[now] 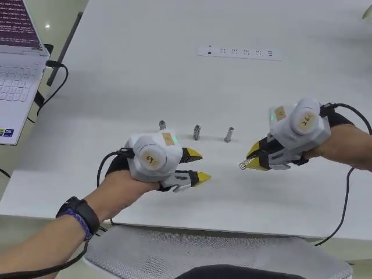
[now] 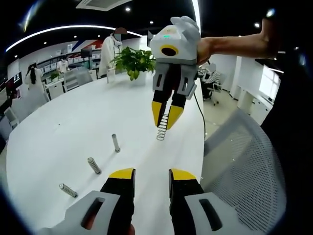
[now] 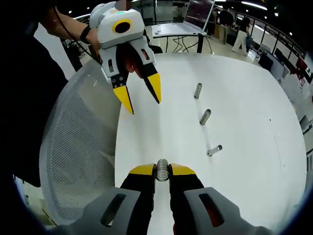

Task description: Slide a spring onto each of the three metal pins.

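Note:
Three small metal pins stand in a row on the white table. The left pin and the middle pin each carry a spring, while the right pin looks bare. In the right gripper view the bare pin is the nearest one. My right gripper is shut on a spring, held just above the table to the right of the pins; the spring sits between its yellow tips. My left gripper hovers open and empty in front of the pins.
An open laptop sits at the far left with a black cable beside it. A white power strip lies at the back. A grey mesh chair is below the table's near edge.

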